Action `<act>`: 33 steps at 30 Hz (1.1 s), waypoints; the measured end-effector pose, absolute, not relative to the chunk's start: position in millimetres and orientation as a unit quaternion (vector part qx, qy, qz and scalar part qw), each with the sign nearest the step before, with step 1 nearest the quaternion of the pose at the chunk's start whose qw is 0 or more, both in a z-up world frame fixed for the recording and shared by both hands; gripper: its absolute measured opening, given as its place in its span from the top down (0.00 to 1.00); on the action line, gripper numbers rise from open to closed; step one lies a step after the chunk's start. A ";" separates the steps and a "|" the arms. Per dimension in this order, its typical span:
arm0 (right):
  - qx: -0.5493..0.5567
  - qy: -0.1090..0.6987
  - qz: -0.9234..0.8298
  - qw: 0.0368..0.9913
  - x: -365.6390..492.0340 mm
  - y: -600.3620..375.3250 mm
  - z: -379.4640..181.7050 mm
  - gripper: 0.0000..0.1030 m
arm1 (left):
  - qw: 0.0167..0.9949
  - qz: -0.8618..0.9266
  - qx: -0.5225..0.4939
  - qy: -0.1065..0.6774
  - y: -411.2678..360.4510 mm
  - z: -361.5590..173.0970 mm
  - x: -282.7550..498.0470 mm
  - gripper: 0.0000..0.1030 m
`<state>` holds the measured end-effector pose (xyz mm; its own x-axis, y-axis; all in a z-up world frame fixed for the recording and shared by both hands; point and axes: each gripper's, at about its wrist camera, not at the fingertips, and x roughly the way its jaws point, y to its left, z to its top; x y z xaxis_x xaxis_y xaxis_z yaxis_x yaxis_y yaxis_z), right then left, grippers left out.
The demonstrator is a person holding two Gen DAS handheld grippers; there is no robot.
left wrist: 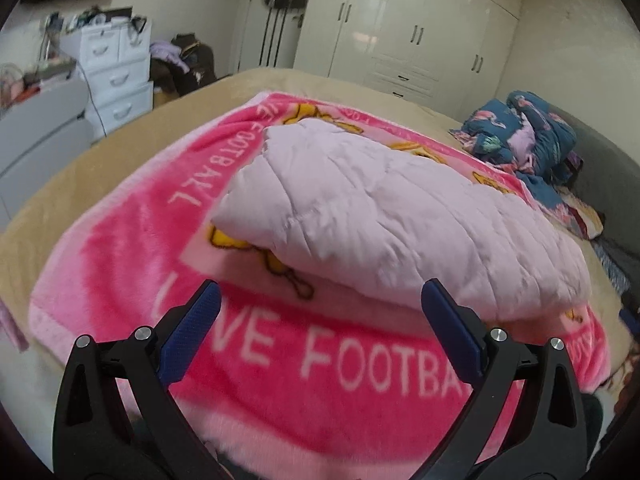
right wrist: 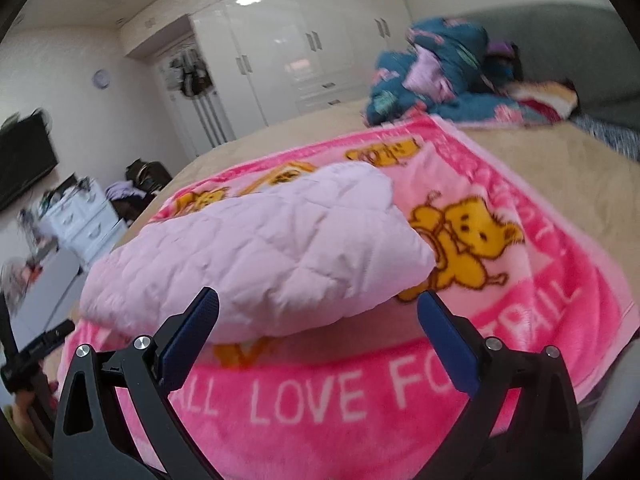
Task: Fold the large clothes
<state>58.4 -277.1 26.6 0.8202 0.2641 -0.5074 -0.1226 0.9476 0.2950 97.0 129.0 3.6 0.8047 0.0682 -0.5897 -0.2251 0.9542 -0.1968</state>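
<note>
Bed [left wrist: 132,128] with pink "LOVE FOOTBALL" fleece blanket [left wrist: 120,264] spread under everything; lilac quilted jacket [left wrist: 380,216] lies folded on it, just ahead of both tongs, looks nearly done. Risk: puffy padding likely springs the fold open, since nothing pins it; a careless re-grab could pinch blanket along with jacket and drag both. Left gripper [left wrist: 320,296] tilted down, jaws wide apart, empty, jacket's near edge beyond its right tip. Right gripper [right wrist: 318,302] same pose, jaws apart, nothing held.
</note>
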 end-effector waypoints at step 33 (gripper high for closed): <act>0.019 0.303 0.185 0.935 -16.3 -191.3 48.7 0.04 | 0.959 0.006 -0.084 0.271 57.0 38.3 35.8 0.09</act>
